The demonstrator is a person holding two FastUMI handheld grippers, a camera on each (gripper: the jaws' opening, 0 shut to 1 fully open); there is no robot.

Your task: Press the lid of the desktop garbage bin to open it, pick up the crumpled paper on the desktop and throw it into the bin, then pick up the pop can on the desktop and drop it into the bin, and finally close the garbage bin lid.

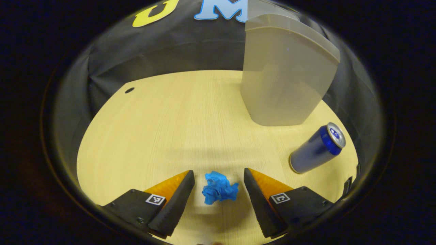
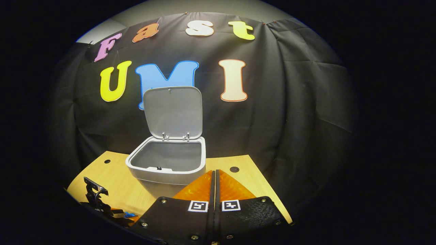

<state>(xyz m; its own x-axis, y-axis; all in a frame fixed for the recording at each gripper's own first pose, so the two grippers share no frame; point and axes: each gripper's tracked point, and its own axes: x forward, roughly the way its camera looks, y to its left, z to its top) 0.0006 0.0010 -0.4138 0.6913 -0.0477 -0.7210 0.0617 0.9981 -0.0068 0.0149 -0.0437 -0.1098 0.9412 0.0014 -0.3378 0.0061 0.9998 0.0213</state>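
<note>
In the left gripper view the left gripper (image 1: 219,183) is low over the table (image 1: 163,129) with its jaws spread, one finger on each side of the blue paper (image 1: 219,192). The paper lies on the wood between the fingertips, with a gap on both sides, so neither finger touches it. Beyond it and to the right in that view the can (image 1: 317,148) lies on its side, its top end pointing away, just in front of the bin (image 1: 284,78), whose grey outer wall rises from the table; the can and bin look close, but I cannot tell whether they touch. The right gripper view sits higher and looks into the bin (image 2: 167,163) from above: its lid (image 2: 172,112) stands upright on the back hinge and the inside looks bare. There the right gripper (image 2: 214,177) has its jaws pressed together with nothing between them, near the bin's rim. At that view's lower left, the left gripper (image 2: 102,204) appears small, with a speck of the blue paper (image 2: 129,214) beside it.
</note>
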